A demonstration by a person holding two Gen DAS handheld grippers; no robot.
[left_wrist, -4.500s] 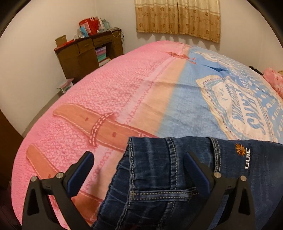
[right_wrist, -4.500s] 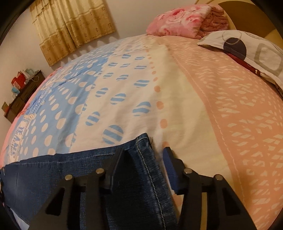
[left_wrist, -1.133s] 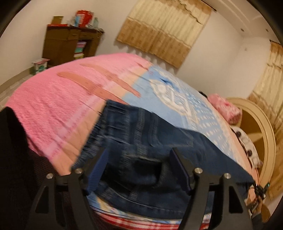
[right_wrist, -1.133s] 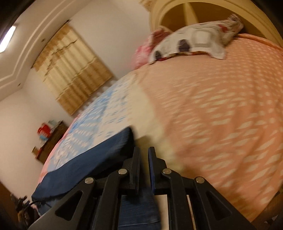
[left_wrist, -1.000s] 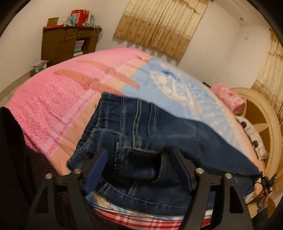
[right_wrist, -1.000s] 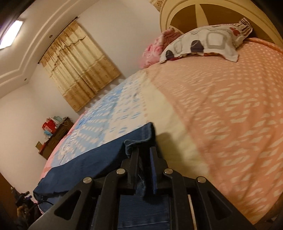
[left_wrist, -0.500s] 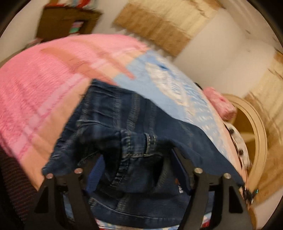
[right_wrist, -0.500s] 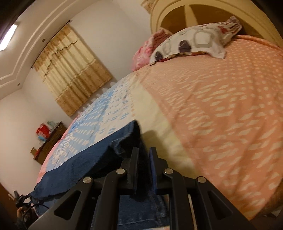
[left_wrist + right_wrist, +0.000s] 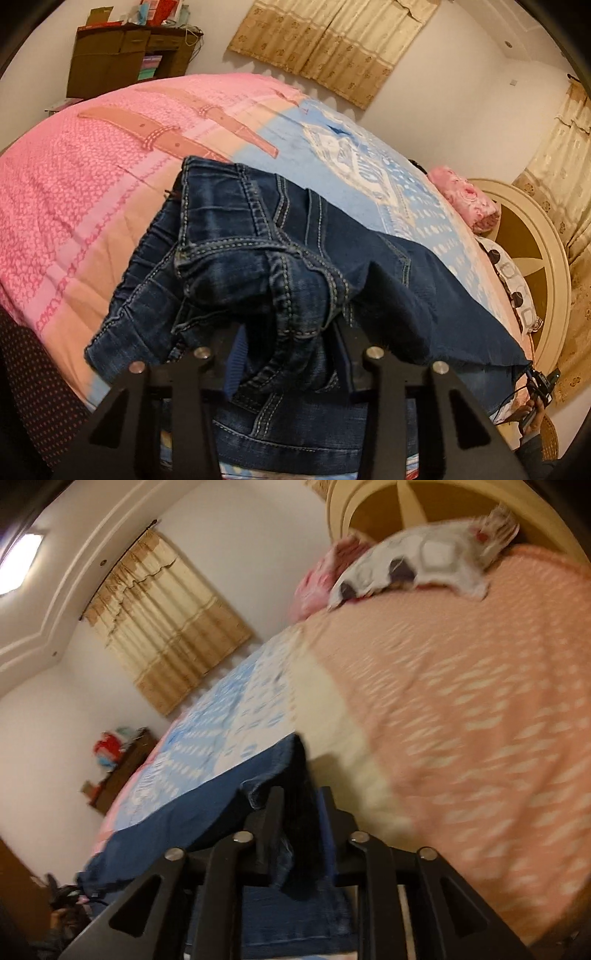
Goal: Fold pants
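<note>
The pants (image 9: 295, 258) are now gripped by the left tongs (image 9: 291, 354) at the waist end, where a thick bunch of denim is pinched between the blue pads. Half a second ago this bunch was only sitting between pads that were spread wide; now the pads are pressed in on it. The leg end (image 9: 291, 775) is gripped by the right tongs (image 9: 301, 808), as it was a second ago, and the right view is blurred and tipped, so that side seems to be swinging. Four seconds ago the pants were lying flat and the tongs were only placed around them. Now both ends are lifted off the bed (image 9: 92, 177), and the pants are stretched between the two sides. It is judged that the first fold along the length is being made and that the task is only begun.

The bed is covered by a pink, blue and peach sheet. A spotted pillow (image 9: 424, 565) and a pink bundle (image 9: 465, 199) are seen at the far end by the headboard (image 9: 532, 236). Gold curtains (image 9: 332, 44) and a dark wood cabinet (image 9: 110, 55) are seen by the walls.
</note>
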